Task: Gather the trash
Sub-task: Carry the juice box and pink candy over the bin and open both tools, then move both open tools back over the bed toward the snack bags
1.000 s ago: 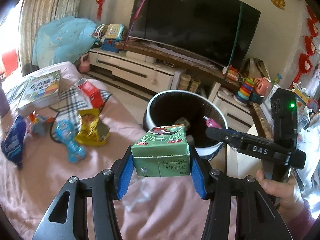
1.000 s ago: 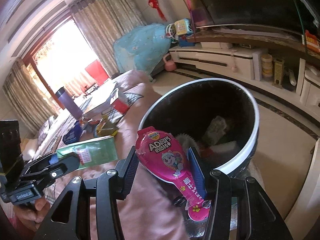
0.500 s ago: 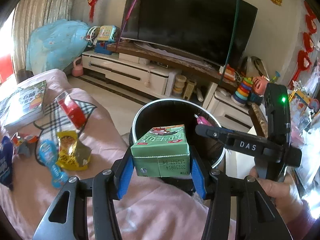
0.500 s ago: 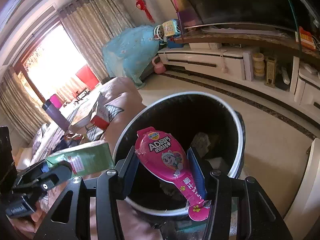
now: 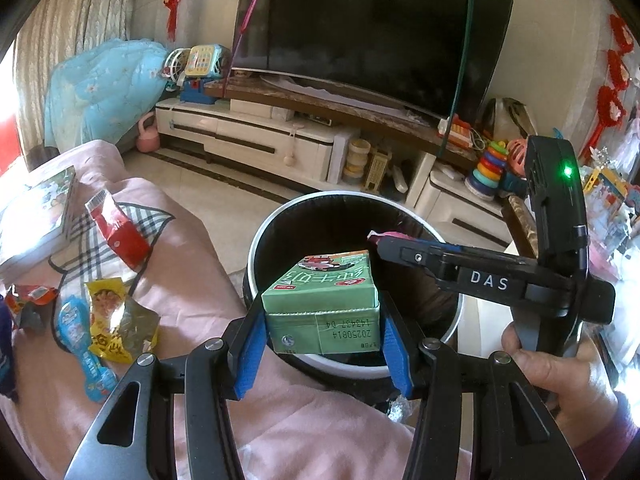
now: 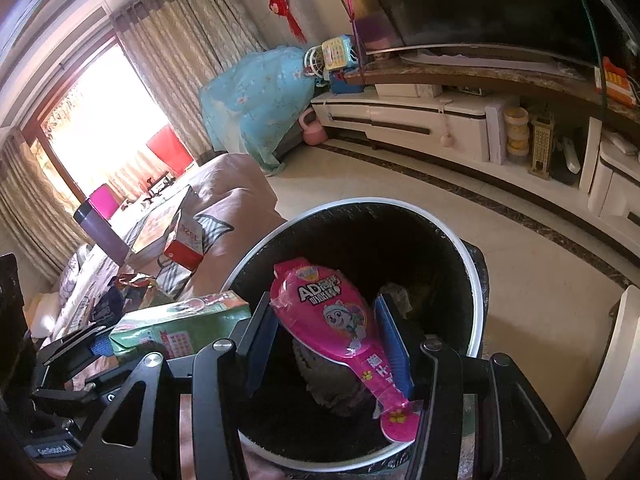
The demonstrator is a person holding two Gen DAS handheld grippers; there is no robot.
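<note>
My left gripper [image 5: 322,344] is shut on a green drink carton [image 5: 320,300], which hangs over the near rim of a round black trash bin [image 5: 340,197] with a white edge. In the right wrist view my right gripper [image 6: 324,344] holds a pink cartoon pouch [image 6: 324,316] between its blue pads, jaws closing on it, right above the bin's [image 6: 360,201] opening. Some rubbish lies at the bin's bottom. The right gripper [image 5: 480,276] reaches in from the right beside the carton. The carton [image 6: 180,324] shows at the left of the right wrist view.
On the pink blanket [image 5: 192,264] to the left lie a red packet [image 5: 120,232], a yellow wrapper [image 5: 116,320], a blue pouch [image 5: 80,340] and a book [image 5: 36,208]. A white TV cabinet [image 5: 260,136] stands behind the bin. A hand [image 5: 560,368] grips the right tool.
Both grippers have moved forward to the bin with their loads. The carton and the pink pouch now hang over its opening, and the wrappers have slid off to the left.
</note>
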